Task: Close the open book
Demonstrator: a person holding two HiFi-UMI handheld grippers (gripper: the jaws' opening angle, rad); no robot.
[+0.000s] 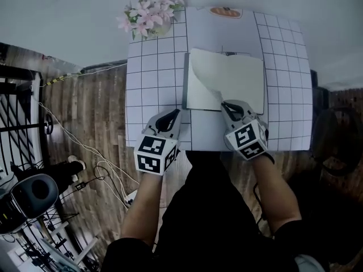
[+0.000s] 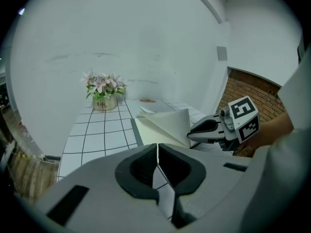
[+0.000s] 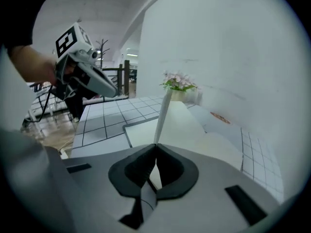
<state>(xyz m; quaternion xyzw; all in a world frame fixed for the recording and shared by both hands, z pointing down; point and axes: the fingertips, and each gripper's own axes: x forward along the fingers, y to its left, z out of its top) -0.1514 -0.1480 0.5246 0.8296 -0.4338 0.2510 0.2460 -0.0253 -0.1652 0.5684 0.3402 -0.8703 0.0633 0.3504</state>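
An open book (image 1: 244,89) with pale pages and a grey cover lies on the white grid-lined table (image 1: 153,84). One page (image 1: 215,75) curls up off it. My right gripper (image 1: 227,105) is at the book's near edge and is shut on that page; in the right gripper view the page (image 3: 163,118) rises edge-on from the closed jaws (image 3: 155,147). My left gripper (image 1: 172,115) hovers left of the book's near corner, shut with nothing in it. From the left gripper view the book (image 2: 160,125) lies ahead, the right gripper (image 2: 194,130) at its right edge.
A pot of pink flowers (image 1: 150,16) stands at the table's far left corner, and a flat orange item (image 1: 226,12) lies at the far edge. Wooden floor with cables (image 1: 85,152) and a black rack (image 1: 17,118) lies to the left.
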